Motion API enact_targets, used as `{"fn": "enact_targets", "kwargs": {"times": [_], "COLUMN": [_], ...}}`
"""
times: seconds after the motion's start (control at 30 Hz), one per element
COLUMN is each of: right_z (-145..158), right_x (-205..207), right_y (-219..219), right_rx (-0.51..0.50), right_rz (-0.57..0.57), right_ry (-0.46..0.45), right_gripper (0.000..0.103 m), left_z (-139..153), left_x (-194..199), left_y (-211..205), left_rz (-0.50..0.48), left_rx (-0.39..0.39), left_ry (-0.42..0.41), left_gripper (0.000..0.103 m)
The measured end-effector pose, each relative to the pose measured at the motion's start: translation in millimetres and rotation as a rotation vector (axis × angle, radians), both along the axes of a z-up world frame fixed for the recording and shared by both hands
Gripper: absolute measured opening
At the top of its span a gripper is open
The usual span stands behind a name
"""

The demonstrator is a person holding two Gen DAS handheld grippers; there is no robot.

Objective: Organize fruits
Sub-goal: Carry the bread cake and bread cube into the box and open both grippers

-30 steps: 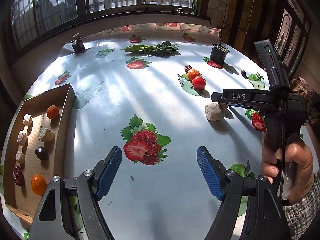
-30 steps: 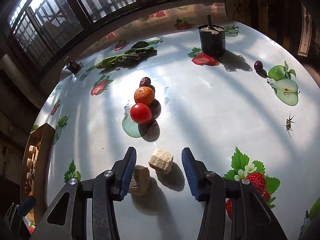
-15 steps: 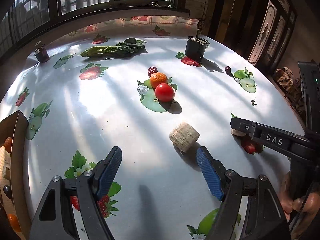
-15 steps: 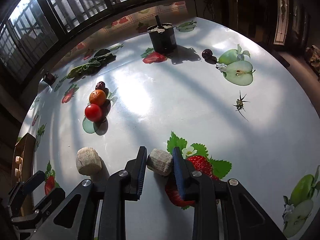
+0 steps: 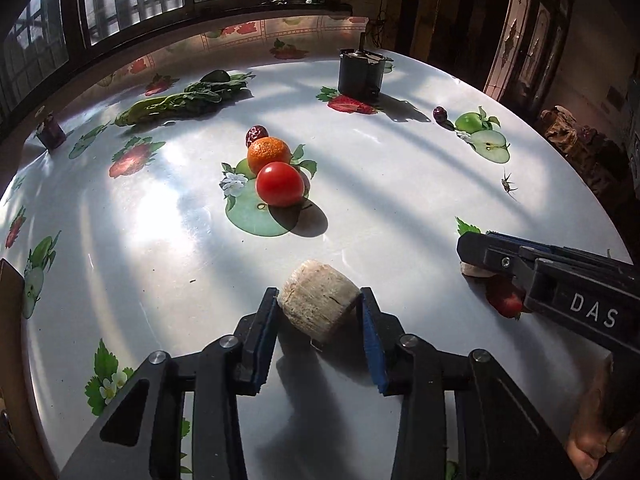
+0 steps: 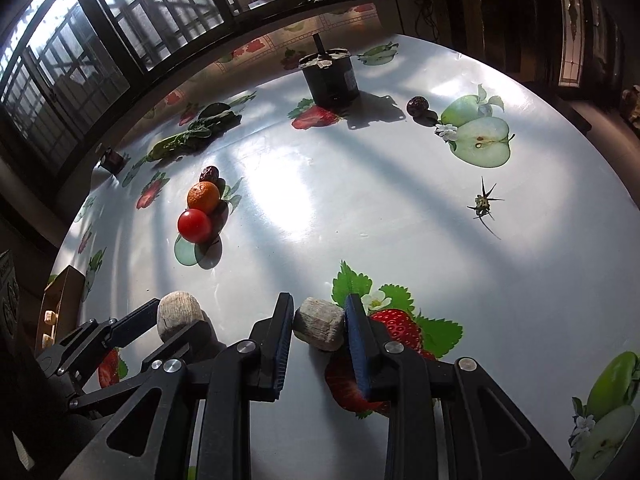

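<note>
Two handheld grippers work low over a round table [image 5: 400, 208] covered in a glossy white cloth printed with strawberries and apples. Seen from its own wrist camera, the left gripper [image 5: 319, 312] sits at 6 o'clock with its jaws closing around a pale, rough cylinder-shaped chunk [image 5: 318, 306]; the blue pads [image 5: 269, 320] are against its sides or very nearly so, and the chunk rests on the cloth. At 3 o'clock in that view the right gripper [image 5: 476, 258] reaches in from the side, a small pale piece showing under its tip.

From the right wrist camera, the right gripper [image 6: 318, 322] is clamped narrow on a smaller pale chunk [image 6: 319, 322], both blue pads pressing its sides, over a printed strawberry. At 8 o'clock the left gripper [image 6: 180, 320] appears with its cylinder chunk [image 6: 179, 312] between the fingers.

Toward 11 o'clock from the left gripper, three fruits touch in a row — a red tomato [image 5: 279, 184] nearest, an orange tangerine [image 5: 269, 155] behind it, then a dark red date [image 5: 256, 134]. A second date [image 5: 439, 113] lies alone at 1 o'clock beside a printed green apple. A black pot [image 5: 361, 74] stands at 12 o'clock, leafy greens [image 5: 184, 98] at 11 o'clock — both near the far rim. A cardboard tray [image 6: 60, 304] edge shows at 9 o'clock in the right view, with pale pieces inside.
</note>
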State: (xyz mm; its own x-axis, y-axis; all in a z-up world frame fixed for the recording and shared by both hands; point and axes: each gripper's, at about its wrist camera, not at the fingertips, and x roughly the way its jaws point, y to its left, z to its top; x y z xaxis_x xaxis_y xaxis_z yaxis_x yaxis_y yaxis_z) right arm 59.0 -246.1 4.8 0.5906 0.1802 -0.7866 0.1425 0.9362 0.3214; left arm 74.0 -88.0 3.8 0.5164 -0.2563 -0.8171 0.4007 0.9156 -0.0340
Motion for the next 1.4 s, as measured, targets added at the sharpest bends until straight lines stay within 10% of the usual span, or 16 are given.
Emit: {"fn": "enact_targets", "kwargs": {"times": [0.4, 0.8, 1.13, 1.4], "right_z": [6.3, 17.9, 71.0, 51.6], "right_x": [-7.0, -28.6, -72.8, -92.0], "right_y": [6.7, 69.1, 234.8, 363.7], "right_rx": [0.13, -0.01, 0.058, 0.06], "right_rz": [0.05, 0.122, 0.521, 0.791], "right_ry": [-0.084, -0.122, -0.173, -0.088], "right_gripper": [0.028, 0.028, 0.028, 0.029], "left_z": [57.2, 54.7, 32.7, 21.9], "left_x": [-68.9, -151.2, -156.5, -148.6], "left_y": [103.0, 346.1, 389.0, 406.2], "left_rz": [0.168, 0.738, 0.825, 0.861], "left_rx": [-0.162, -0.171, -0.124, -0.117], "left_ry": [-0.041, -0.048, -0.006, 0.024], "left_gripper": [0.038, 0.038, 0.038, 0.038]}}
